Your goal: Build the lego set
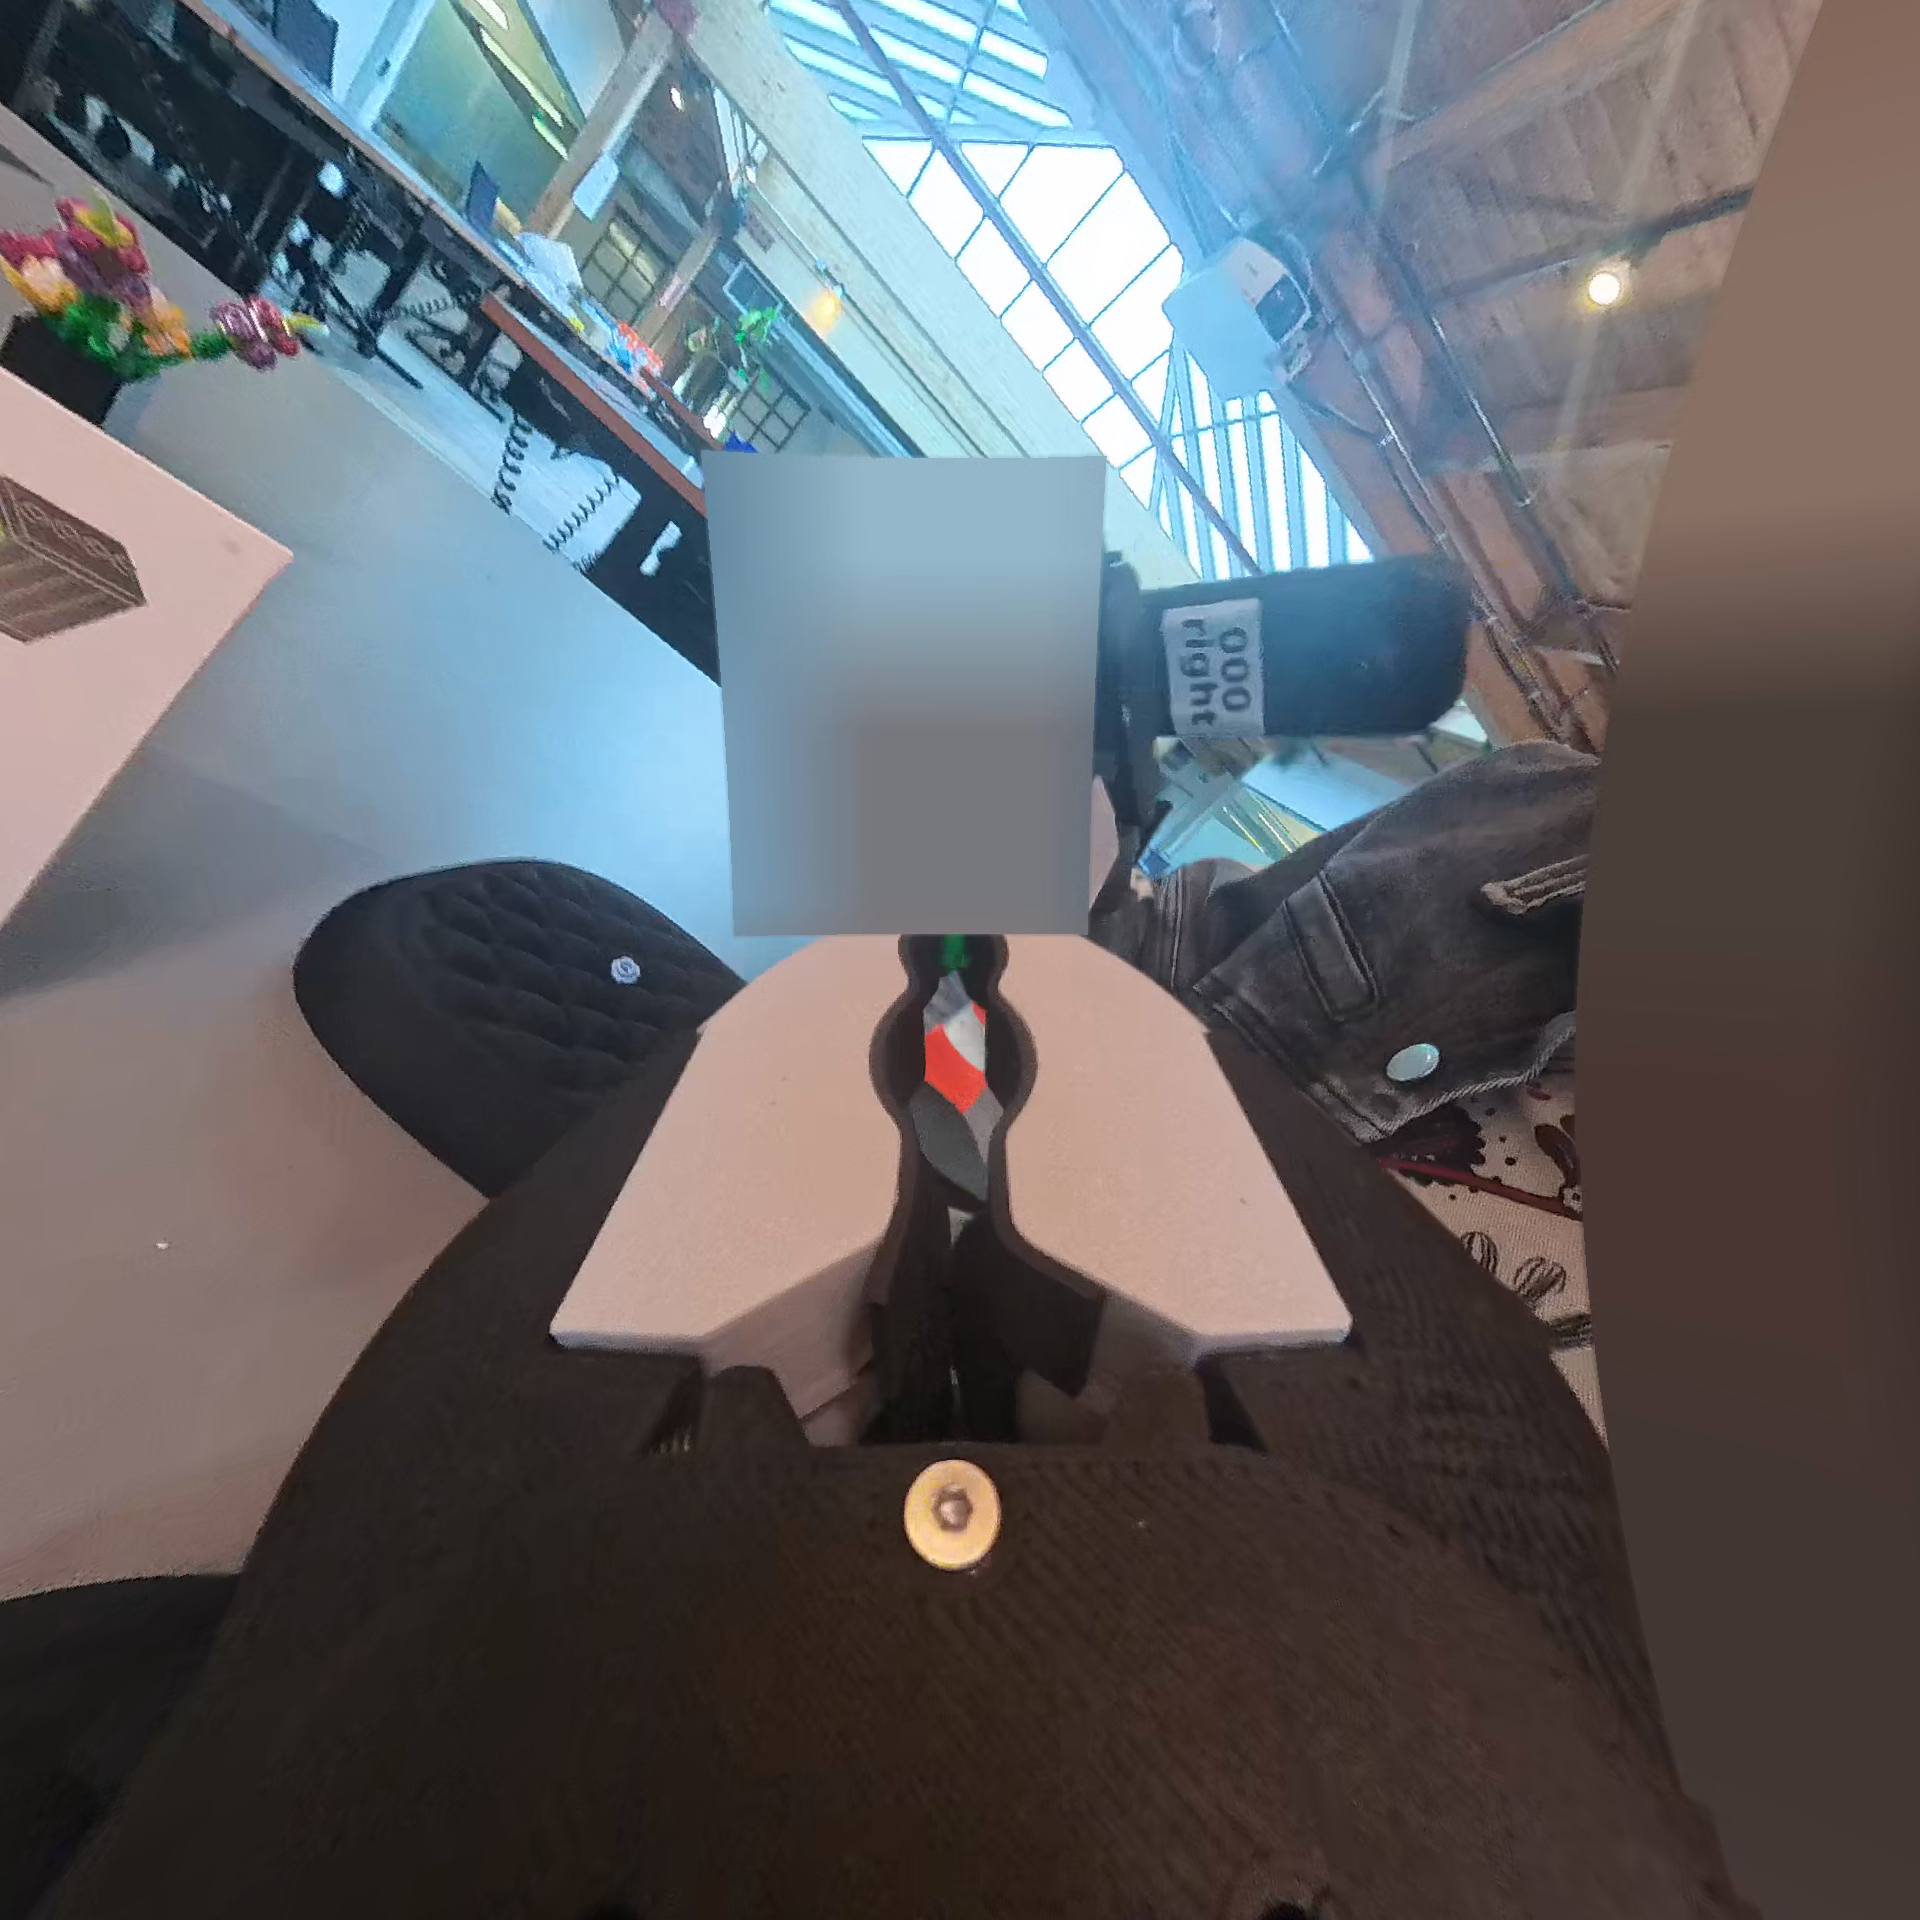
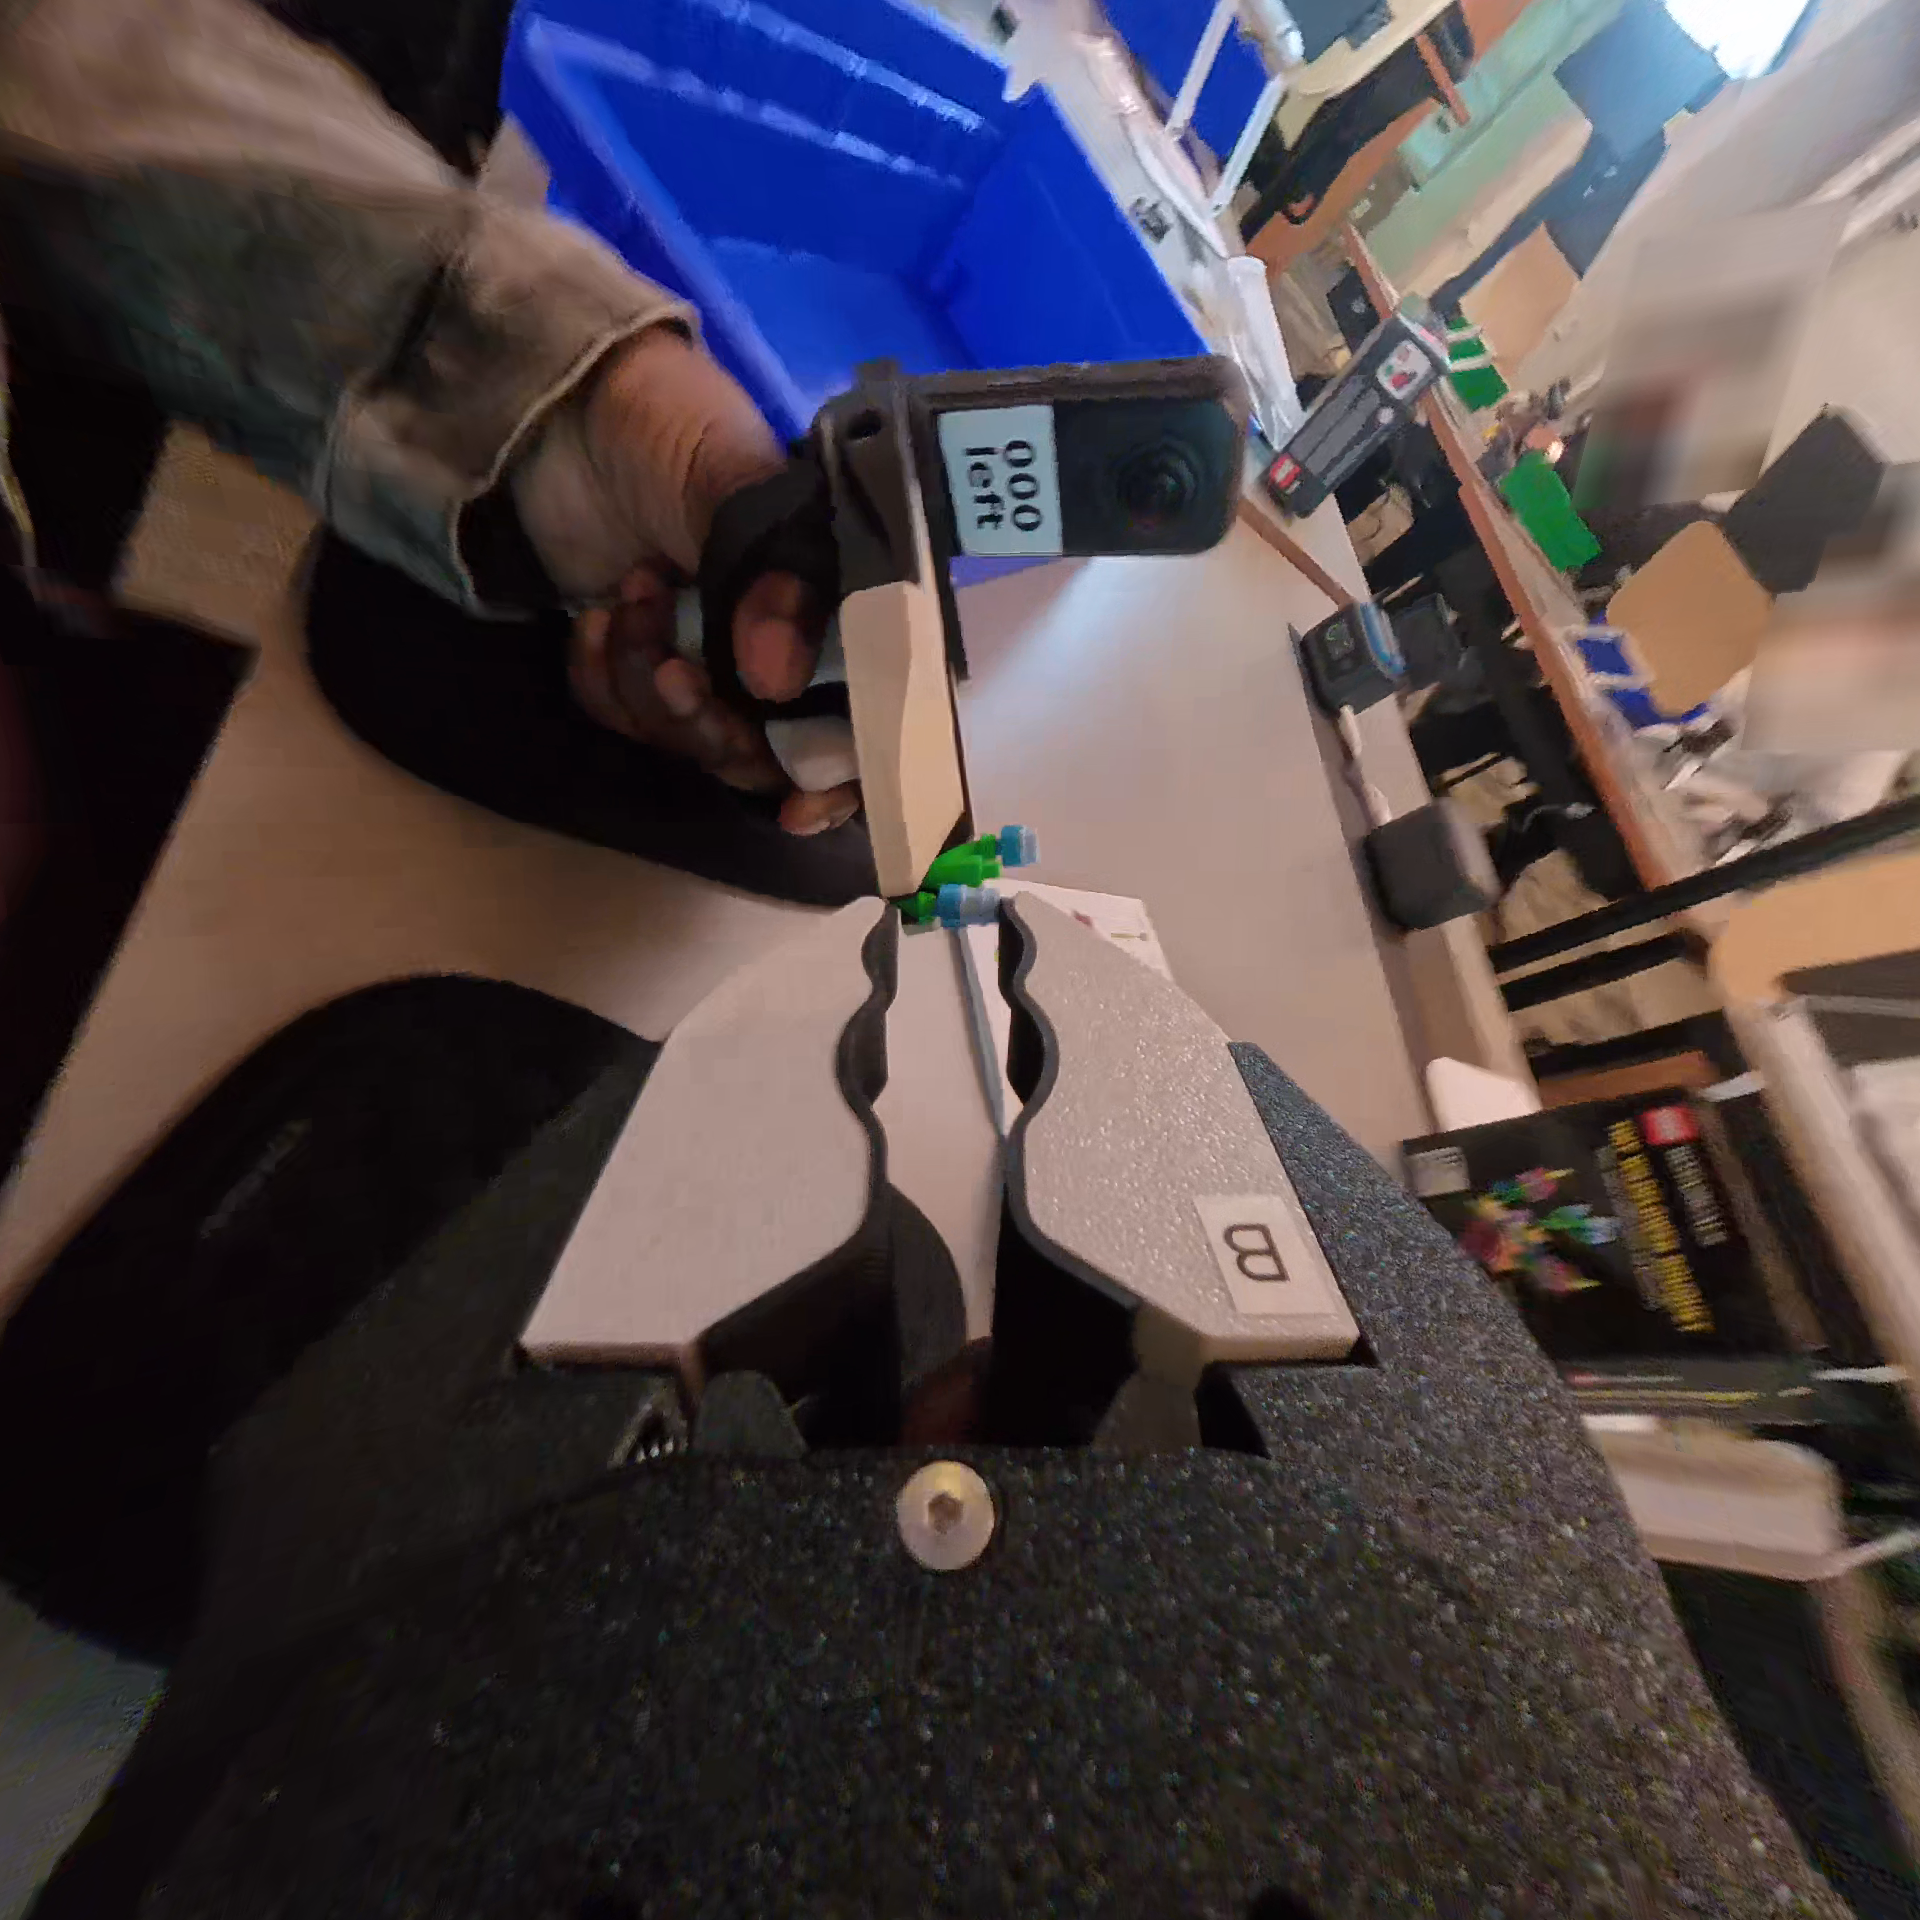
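Green lego sprig, seemingly blue-tipped.

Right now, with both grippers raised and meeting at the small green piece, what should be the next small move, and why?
Probably ease the right gripper slightly forward. Its jaws look parted, with the green and light-blue piece just past their tips. The left gripper already pinches the green end, jaws nearly closed. Closing sooner would likely miss the piece.
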